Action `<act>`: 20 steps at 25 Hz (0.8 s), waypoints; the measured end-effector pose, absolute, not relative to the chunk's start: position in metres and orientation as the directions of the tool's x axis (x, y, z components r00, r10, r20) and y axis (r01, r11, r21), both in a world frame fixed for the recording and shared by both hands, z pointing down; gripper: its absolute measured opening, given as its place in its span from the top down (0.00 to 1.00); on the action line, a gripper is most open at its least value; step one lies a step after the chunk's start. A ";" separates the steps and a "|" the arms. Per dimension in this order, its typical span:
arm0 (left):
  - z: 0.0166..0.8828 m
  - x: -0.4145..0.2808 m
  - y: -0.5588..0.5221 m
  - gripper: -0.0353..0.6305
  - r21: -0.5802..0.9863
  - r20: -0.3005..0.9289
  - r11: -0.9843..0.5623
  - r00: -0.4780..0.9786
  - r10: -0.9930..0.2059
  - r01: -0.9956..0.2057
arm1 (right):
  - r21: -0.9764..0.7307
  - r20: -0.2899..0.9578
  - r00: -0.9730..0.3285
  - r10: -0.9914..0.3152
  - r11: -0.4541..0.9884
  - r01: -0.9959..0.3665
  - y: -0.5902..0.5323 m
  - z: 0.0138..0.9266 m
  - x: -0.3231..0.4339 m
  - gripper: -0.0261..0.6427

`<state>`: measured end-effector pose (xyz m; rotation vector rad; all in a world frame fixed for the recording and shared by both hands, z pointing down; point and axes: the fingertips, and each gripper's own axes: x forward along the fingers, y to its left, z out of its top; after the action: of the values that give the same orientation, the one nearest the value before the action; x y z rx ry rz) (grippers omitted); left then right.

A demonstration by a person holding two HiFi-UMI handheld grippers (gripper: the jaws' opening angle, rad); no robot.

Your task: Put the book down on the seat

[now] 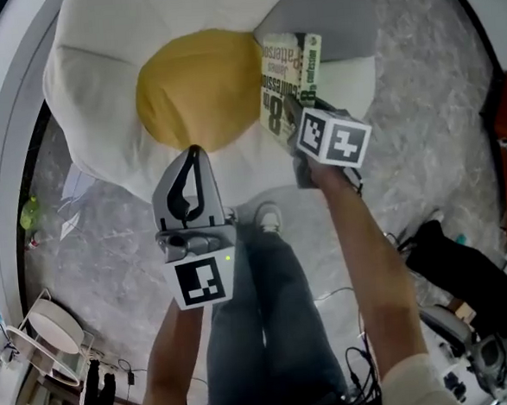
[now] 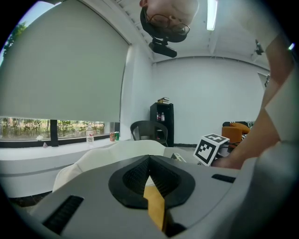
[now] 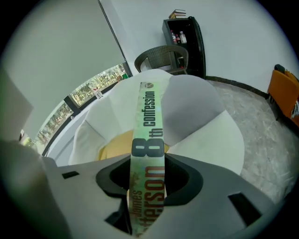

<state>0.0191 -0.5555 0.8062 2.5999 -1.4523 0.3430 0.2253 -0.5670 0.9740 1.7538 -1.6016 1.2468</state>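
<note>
At the approach step, the right hand-held gripper (image 1: 289,110) clamps the book (image 1: 289,69) over the seat (image 1: 98,78), just right of the yellow cushion (image 1: 198,89), while the left hand-held gripper (image 1: 191,158) stays out of it, closed and empty; the next move calls for lowering the book flat, then releasing.

The book (image 1: 289,73) sat between the right gripper's (image 1: 292,108) jaws over the seat (image 1: 90,87), just right of the cushion (image 1: 198,89) lying on it, with the left gripper (image 1: 193,154) nearer the person, to the left.
</note>
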 end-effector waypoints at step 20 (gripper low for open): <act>0.843 0.036 -0.548 0.94 0.057 0.342 -0.584 0.565 -0.750 -0.810 | -0.198 0.870 -0.030 -0.491 -0.292 -0.936 -0.573 1.015 0.272 0.66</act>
<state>0.0362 -0.5477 0.8425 2.5906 -1.3092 0.4192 0.2721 -0.5732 1.0149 1.7929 -1.4936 1.2790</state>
